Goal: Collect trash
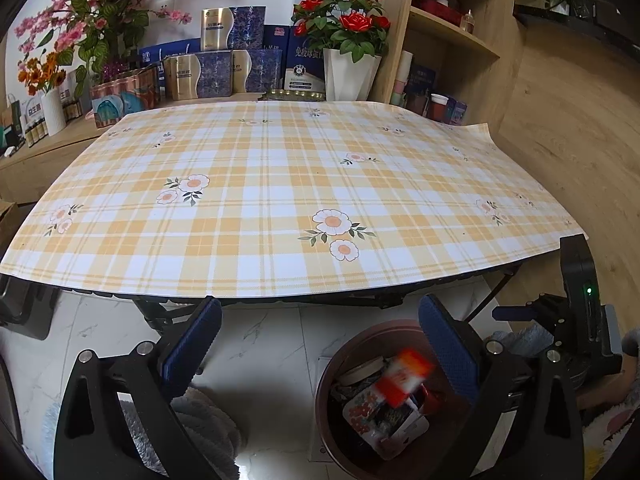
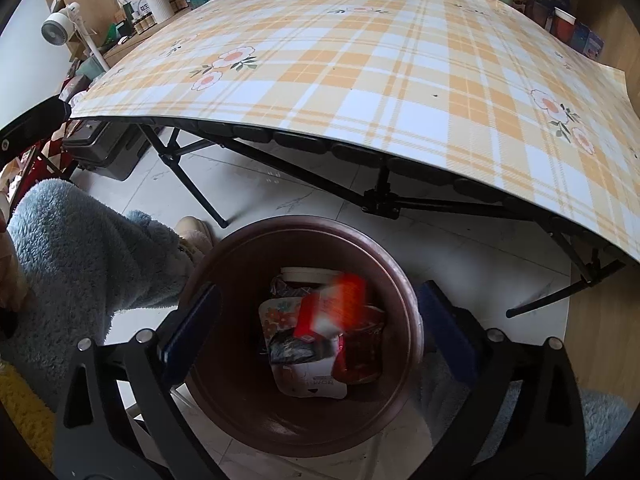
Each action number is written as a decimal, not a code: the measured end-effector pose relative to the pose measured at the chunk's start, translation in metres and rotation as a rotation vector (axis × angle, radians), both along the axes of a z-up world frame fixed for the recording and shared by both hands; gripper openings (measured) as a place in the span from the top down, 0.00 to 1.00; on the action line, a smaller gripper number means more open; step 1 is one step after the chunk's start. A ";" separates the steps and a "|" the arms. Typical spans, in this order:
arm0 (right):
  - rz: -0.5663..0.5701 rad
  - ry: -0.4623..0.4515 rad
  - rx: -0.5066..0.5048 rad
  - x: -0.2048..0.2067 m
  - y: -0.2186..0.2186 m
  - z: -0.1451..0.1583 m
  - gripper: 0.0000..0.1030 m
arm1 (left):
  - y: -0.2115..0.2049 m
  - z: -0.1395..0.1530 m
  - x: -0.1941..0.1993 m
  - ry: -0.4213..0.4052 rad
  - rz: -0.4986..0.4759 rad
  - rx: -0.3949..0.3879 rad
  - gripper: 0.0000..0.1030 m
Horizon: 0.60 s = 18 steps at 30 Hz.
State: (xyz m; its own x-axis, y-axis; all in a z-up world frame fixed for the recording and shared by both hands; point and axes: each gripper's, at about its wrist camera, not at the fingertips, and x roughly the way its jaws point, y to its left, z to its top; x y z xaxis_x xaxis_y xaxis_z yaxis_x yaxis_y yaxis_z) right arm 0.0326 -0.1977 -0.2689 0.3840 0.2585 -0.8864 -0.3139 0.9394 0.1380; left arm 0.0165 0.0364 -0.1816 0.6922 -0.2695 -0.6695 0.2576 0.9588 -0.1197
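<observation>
The right gripper [image 2: 320, 320] hangs directly over a round dark-brown plastic trash bin [image 2: 404, 292] standing on the white marbled floor tiles [image 2: 460, 248], its two blue-padded fingers [image 2: 192, 328] spread wide with nothing between them. Below and between those fingers, inside the bin's mouth, a red-and-white packet [image 2: 336, 306] shows as a motion-blurred streak, free of both pads, above the litter already lying at the bottom: a floral-printed wrapper [image 2: 280, 312], a dark crumpled wrapper [image 2: 292, 350], a glossy red wrapper [image 2: 360, 360], a white package [image 2: 312, 384] and a pale round lid [image 2: 308, 274]. Ahead of the gripper a folding table with black legs carries an orange-and-white plaid tablecloth with printed flowers [image 2: 360, 60]; to its left a leg in blue fleece [image 2: 80, 264] ends in a beige slipper [image 2: 196, 232]. The left gripper [image 1: 320, 344] is held to the left of the bin [image 1: 332, 364], its blue-padded fingers [image 1: 192, 344] likewise wide apart and empty, aimed at the near edge of the tablecloth [image 1: 280, 184]. The bin sits below its right finger, the blurred packet [image 1: 404, 376] visible within the rim, and the black body of the right gripper [image 1: 576, 300] stands just to its right. Beyond the table are a white pot of red roses [image 1: 348, 32], blue and gold gift boxes [image 1: 216, 72] and a wooden shelf unit [image 1: 452, 36].
</observation>
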 end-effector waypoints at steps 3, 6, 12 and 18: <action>-0.008 -0.006 0.002 0.000 -0.002 0.002 0.06 | -0.001 0.000 0.001 0.002 -0.003 0.007 0.07; -0.017 -0.008 0.005 0.001 -0.004 0.003 0.06 | -0.002 0.000 0.000 0.000 -0.006 0.014 0.07; -0.051 -0.040 0.001 0.002 -0.009 0.011 0.06 | -0.004 0.002 -0.001 -0.011 0.000 0.030 0.07; -0.145 -0.220 -0.004 0.006 -0.031 0.077 0.06 | -0.009 0.032 0.005 -0.078 0.041 0.079 0.07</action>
State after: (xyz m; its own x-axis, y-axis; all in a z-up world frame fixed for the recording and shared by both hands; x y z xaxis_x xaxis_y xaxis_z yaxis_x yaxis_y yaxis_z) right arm 0.0388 -0.2285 -0.1914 0.6009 0.1835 -0.7780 -0.1978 0.9772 0.0777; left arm 0.0214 0.0279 -0.1491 0.7524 -0.1884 -0.6312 0.2234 0.9744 -0.0245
